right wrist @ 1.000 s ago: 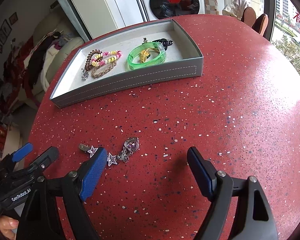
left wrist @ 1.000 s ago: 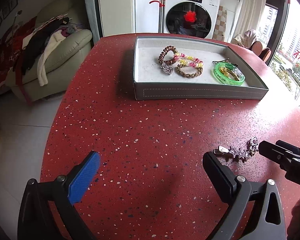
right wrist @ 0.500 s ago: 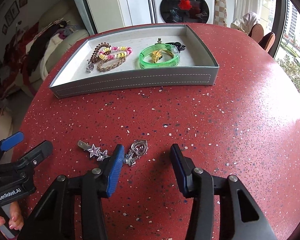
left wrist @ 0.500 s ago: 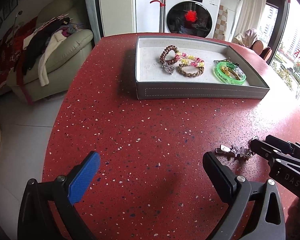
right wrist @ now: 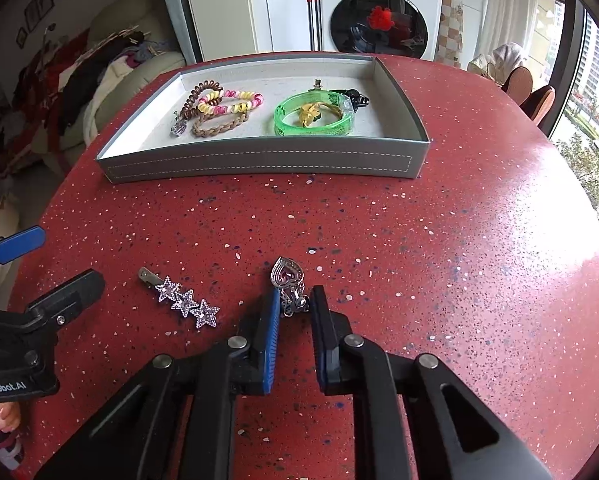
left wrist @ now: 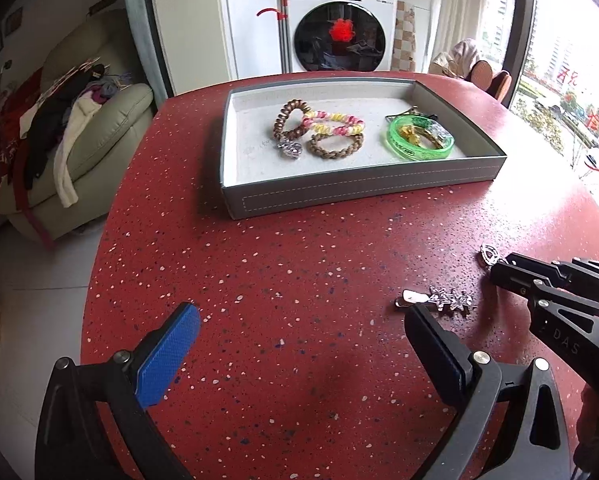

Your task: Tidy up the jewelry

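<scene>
A silver heart-shaped clip (right wrist: 287,280) lies on the red speckled table (right wrist: 439,260). My right gripper (right wrist: 294,304) is shut on its near end; the heart sticks out ahead of the fingertips and also shows in the left wrist view (left wrist: 489,254). A silver star hair clip (right wrist: 183,300) lies loose just left of it, also seen in the left wrist view (left wrist: 439,299). My left gripper (left wrist: 299,320) is open and empty over bare table, its right finger (left wrist: 431,340) just short of the star clip. The grey tray (right wrist: 259,164) stands beyond.
The tray holds a brown coil hair tie (right wrist: 197,98), a pink-yellow bracelet (right wrist: 235,102), a braided band (right wrist: 215,126), a green bangle (right wrist: 315,118) and a black clip (right wrist: 357,98). A sofa with clothes (left wrist: 71,140) and a washing machine (left wrist: 339,32) stand beyond the table edge.
My right gripper moved forward and closed from wide open onto the heart clip. The left gripper stayed open and hardly moved.
</scene>
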Motion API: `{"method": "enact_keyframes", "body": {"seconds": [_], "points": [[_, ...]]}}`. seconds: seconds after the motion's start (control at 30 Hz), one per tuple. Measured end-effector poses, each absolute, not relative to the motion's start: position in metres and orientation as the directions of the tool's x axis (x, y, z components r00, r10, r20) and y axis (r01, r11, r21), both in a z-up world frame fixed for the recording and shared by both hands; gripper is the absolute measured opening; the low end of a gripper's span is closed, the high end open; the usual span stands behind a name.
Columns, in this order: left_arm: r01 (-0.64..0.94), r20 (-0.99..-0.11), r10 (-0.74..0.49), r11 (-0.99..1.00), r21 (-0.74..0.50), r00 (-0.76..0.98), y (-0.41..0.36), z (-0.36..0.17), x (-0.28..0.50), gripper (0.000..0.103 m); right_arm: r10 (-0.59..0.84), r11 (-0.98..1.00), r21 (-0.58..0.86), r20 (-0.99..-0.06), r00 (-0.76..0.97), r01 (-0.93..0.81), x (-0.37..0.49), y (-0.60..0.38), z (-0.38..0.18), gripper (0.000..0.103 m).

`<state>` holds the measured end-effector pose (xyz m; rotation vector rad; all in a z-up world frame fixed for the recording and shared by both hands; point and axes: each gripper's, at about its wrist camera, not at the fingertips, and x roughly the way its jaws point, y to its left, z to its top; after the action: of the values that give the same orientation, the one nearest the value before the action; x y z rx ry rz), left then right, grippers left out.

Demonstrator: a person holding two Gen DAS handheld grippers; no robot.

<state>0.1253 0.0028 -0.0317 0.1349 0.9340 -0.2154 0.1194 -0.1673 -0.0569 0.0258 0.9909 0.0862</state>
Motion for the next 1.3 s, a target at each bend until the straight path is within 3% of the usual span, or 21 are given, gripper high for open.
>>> {"method": "enact_keyframes", "body": {"seconds": [0.67, 0.93, 1.03, 1.07, 1.3], "points": [[0.606, -0.799, -0.248, 0.776, 0.175, 0.548, -0.069, -0.038, 0.12, 0.103, 0.144, 0.989, 0.139, -0.82, 0.554, -0.052, 0.114, -0.199, -0.051, 0.017], [0.693, -0.829, -0.287, 0.703, 0.158, 0.48, -0.08, -0.044, 0.117, 0.085, 0.168, 0.984, 0.169, -0.822, 0.544, -0.048, 0.114, -0.207, -0.057, 0.016], [0.718, -0.839, -0.324, 0.688, 0.108, 0.436, -0.08, -0.043, 0.115, 0.069, 0.176, 0.984, 0.17, -0.825, 0.537, -0.063, 0.115, -0.206, -0.057, 0.017], [0.726, -0.842, -0.338, 0.681, 0.09, 0.421, -0.08, -0.043, 0.114, 0.058, 0.176, 0.984, 0.167, -0.827, 0.534, -0.065, 0.116, -0.205, -0.057, 0.017], [0.701, -0.839, -0.328, 0.708, 0.086, 0.434, -0.076, -0.043, 0.108, 0.056, 0.141, 0.99, 0.117, -0.835, 0.532, -0.08, 0.116, -0.197, -0.057, 0.018]]}}
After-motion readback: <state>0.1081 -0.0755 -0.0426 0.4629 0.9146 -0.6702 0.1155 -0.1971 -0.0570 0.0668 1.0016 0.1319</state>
